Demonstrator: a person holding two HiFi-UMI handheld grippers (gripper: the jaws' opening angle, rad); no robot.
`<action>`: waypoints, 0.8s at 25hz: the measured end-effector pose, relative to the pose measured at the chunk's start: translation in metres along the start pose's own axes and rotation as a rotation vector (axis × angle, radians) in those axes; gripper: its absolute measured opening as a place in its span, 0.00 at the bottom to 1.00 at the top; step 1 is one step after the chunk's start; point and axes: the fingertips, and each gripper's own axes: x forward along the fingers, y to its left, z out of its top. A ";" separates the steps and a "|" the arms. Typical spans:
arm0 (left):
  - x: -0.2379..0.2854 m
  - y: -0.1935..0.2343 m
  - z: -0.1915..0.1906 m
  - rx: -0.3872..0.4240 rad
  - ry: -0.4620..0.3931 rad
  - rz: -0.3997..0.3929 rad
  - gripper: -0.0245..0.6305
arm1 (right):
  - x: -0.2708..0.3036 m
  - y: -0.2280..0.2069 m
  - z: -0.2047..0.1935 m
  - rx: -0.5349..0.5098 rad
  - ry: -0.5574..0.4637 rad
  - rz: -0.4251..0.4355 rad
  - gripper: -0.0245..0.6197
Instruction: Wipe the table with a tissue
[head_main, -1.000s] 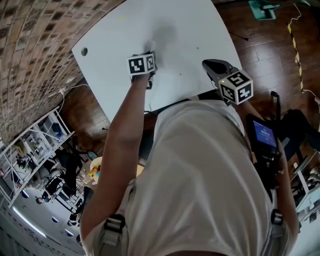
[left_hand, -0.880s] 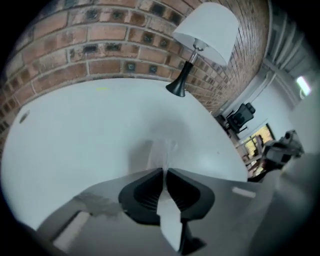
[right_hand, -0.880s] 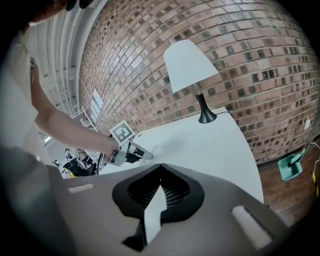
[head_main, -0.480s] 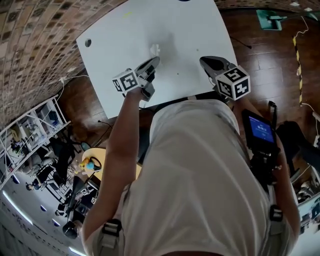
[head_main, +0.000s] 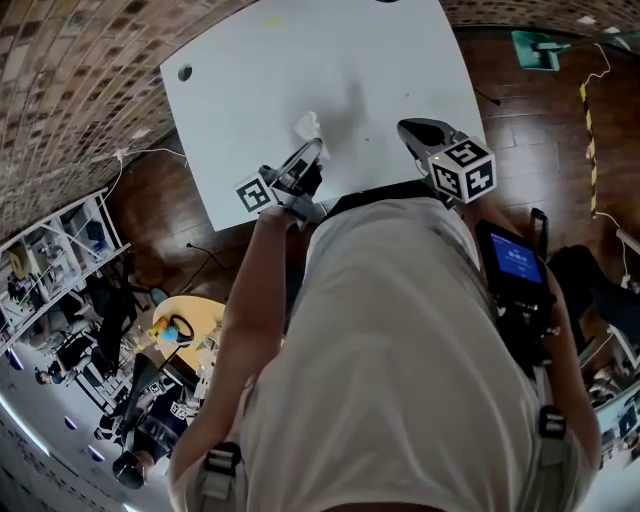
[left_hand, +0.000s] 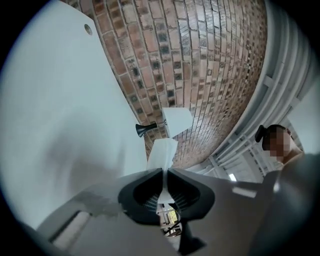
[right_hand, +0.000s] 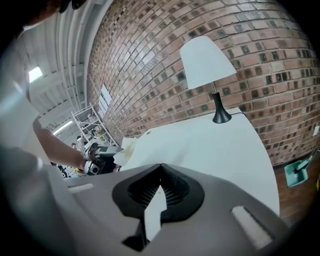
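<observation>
We note the left tongs (head_main: 312, 152) closed on the tissue (head_main: 308, 127), a thin fold pinched between the pads and the rest fanning out ahead. The tissue hangs over the desk's (head_main: 250, 70) near edge, apparently off the surface. The right tongs (head_main: 410, 128), at 3 o'clock from the tissue and well apart, are closed on nothing. We judge this as setting up a wiping stroke. Next: lower the tissue flat and drag it across. We see no containers on the desk.
</observation>
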 end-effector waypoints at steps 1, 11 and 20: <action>-0.004 0.001 -0.004 -0.003 -0.001 -0.004 0.09 | -0.001 0.004 -0.002 -0.001 0.003 -0.010 0.05; -0.031 0.034 -0.038 0.178 0.192 0.119 0.09 | -0.012 0.034 -0.023 -0.002 -0.007 -0.125 0.05; -0.024 0.050 -0.046 0.380 0.363 0.223 0.09 | -0.013 0.046 -0.028 -0.014 -0.007 -0.167 0.05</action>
